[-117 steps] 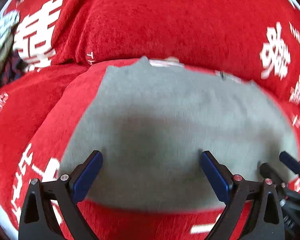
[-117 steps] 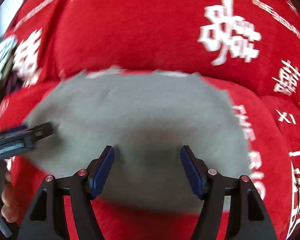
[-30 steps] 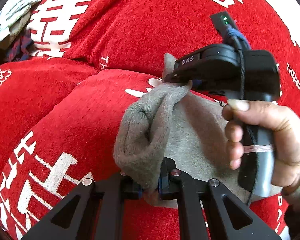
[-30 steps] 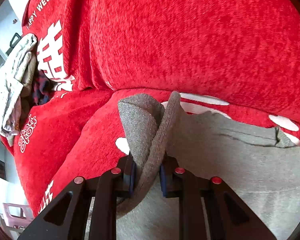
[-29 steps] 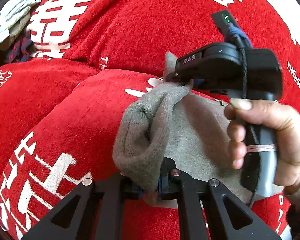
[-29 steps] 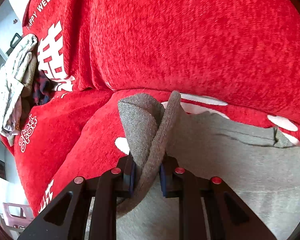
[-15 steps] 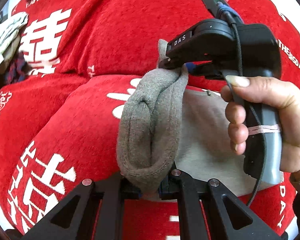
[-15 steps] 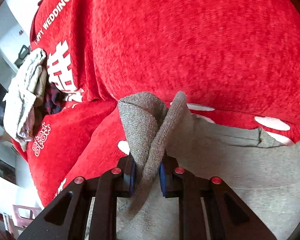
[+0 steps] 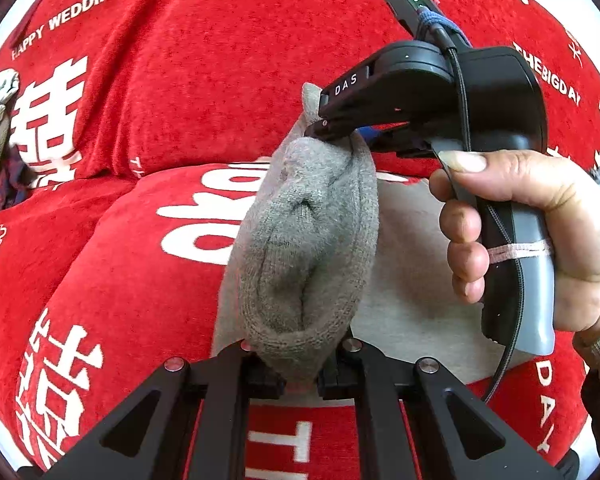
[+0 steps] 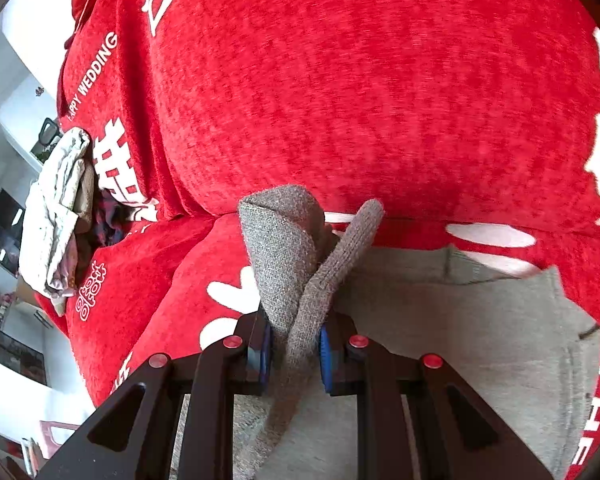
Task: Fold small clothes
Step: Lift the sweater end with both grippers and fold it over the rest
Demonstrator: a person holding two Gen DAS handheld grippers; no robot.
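The small grey knit garment lies on a red plush sofa cover with white lettering, its left edge lifted into a bunched fold. The left hand-held gripper is clamped on that fold's near end; the right hand-held gripper pinches its far end. A pale crumpled cloth lies on the sofa's far left.
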